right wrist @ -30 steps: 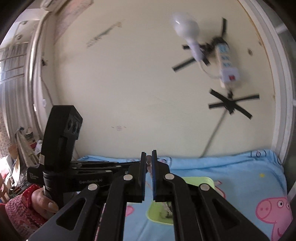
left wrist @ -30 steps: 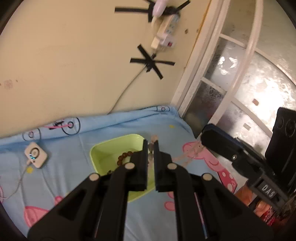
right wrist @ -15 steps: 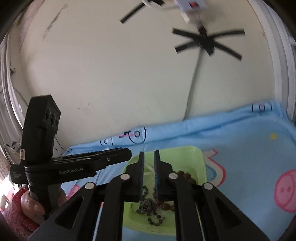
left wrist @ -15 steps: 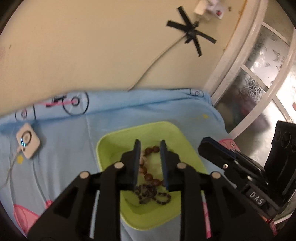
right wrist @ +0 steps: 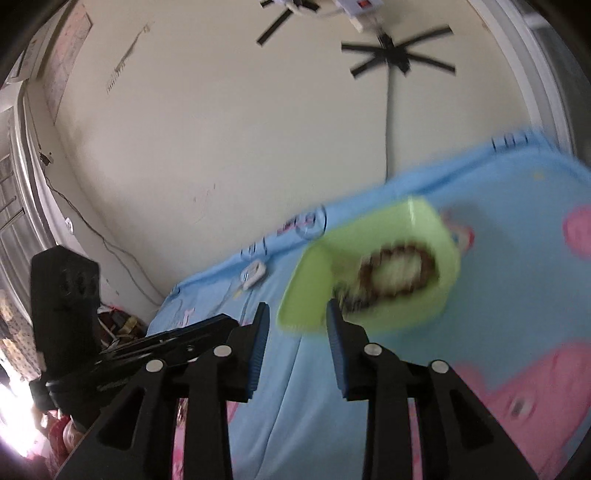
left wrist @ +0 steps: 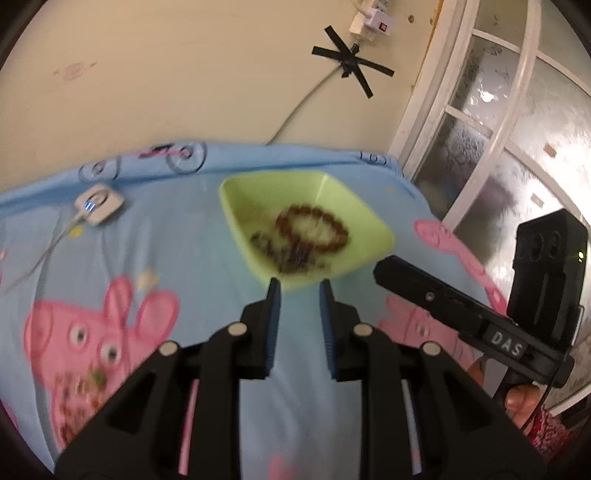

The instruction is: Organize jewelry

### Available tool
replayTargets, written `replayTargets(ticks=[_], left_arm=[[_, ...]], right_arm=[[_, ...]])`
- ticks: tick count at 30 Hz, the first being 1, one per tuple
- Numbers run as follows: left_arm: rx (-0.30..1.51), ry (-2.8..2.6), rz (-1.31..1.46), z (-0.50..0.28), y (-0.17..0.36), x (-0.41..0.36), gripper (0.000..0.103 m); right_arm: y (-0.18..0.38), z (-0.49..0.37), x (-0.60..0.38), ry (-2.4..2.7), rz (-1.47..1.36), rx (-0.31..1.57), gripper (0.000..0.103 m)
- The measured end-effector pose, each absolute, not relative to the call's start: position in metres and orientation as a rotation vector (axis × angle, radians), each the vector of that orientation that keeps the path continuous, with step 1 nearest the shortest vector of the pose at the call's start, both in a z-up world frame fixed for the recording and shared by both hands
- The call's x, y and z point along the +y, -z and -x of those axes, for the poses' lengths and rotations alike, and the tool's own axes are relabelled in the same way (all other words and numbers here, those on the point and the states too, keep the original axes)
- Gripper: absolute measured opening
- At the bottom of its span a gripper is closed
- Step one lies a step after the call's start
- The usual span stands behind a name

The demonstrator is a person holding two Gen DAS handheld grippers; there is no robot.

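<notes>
A lime-green tray (left wrist: 251, 195) lies on the blue bed sheet. It holds a brown bead bracelet (left wrist: 314, 230) and a dark bead string (left wrist: 291, 258), both blurred. My left gripper (left wrist: 299, 286) hangs just short of the tray's near corner, open, with nothing between its fingers. In the right wrist view the tray (right wrist: 314, 288) and the bracelet (right wrist: 399, 269) sit tilted, just beyond my right gripper (right wrist: 295, 310). Its jaws are opening and nothing is between them. Each gripper's black body shows in the other's view, the right one (left wrist: 461, 314) and the left one (right wrist: 192, 332).
A small white device (left wrist: 99, 204) with a cable lies on the sheet (left wrist: 184, 258) left of the tray. The wall with taped cable and power strip (left wrist: 369, 22) stands behind the bed. A glazed door (left wrist: 498, 147) is at the right. A person's hand (left wrist: 521, 402) holds the right gripper.
Both grippers came down from high above the bed. The left opened first, then the right. A dark bead string appeared in the tray, and the left gripper drew back from over it.
</notes>
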State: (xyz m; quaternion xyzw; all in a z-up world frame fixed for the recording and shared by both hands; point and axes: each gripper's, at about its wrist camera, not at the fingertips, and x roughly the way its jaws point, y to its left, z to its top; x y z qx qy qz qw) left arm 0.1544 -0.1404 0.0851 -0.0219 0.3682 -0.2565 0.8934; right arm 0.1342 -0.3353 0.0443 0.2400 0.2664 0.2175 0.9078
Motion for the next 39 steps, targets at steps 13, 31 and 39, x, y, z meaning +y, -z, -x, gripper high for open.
replayTargets(ticks=[13, 31, 39], left_arm=[[0.727, 0.361, 0.049, -0.073, -0.051, -0.022, 0.020], [0.776, 0.161, 0.266, -0.063, -0.018, 0.105, 0.020], [0.786, 0.186, 0.300, -0.064, -0.013, 0.107, 0.020]], right_arm=[[-0.006, -0.095, -0.254, -0.488, -0.420, 0.727, 0.007], [-0.014, -0.101, -0.171, -0.600, -0.221, 0.790, 0.007], [-0.023, -0.113, -0.120, -0.691, -0.069, 0.803, 0.007]])
